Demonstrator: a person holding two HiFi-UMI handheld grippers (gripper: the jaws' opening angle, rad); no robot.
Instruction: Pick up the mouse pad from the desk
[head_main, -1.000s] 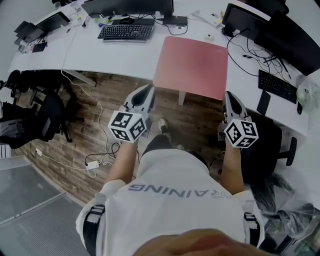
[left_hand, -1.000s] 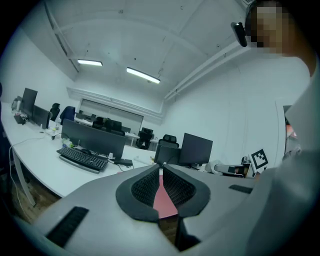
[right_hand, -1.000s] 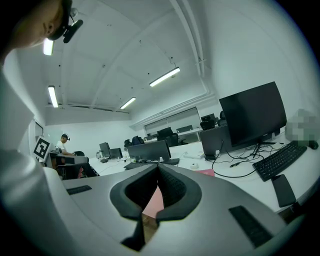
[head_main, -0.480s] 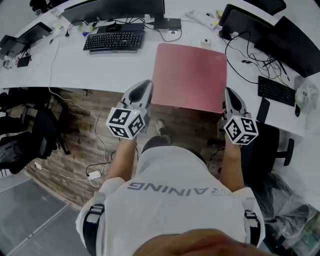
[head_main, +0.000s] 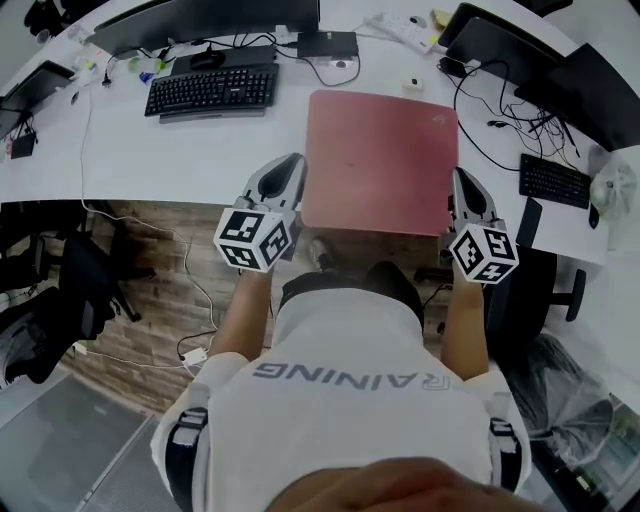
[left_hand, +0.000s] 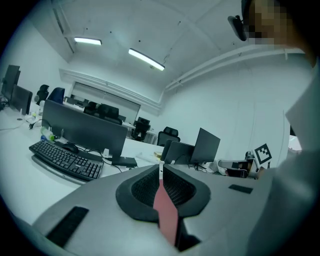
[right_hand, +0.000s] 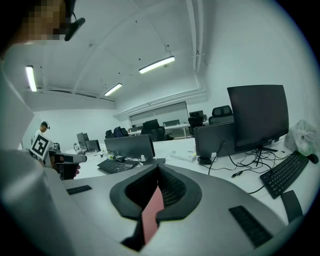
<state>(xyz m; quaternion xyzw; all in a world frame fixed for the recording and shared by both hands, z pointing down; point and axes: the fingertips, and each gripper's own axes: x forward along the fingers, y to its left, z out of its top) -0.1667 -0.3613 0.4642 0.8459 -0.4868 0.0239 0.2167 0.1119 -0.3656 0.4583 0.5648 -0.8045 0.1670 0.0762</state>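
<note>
Mouse pad (head_main: 380, 160) advanced over desk (head_main: 150, 150); left gripper (head_main: 296, 164), right gripper (head_main: 461, 178) pinch near corners.

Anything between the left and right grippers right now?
The red mouse pad spans the gap between left gripper and right gripper, each clamped on a side edge. Head view shows it.
</note>
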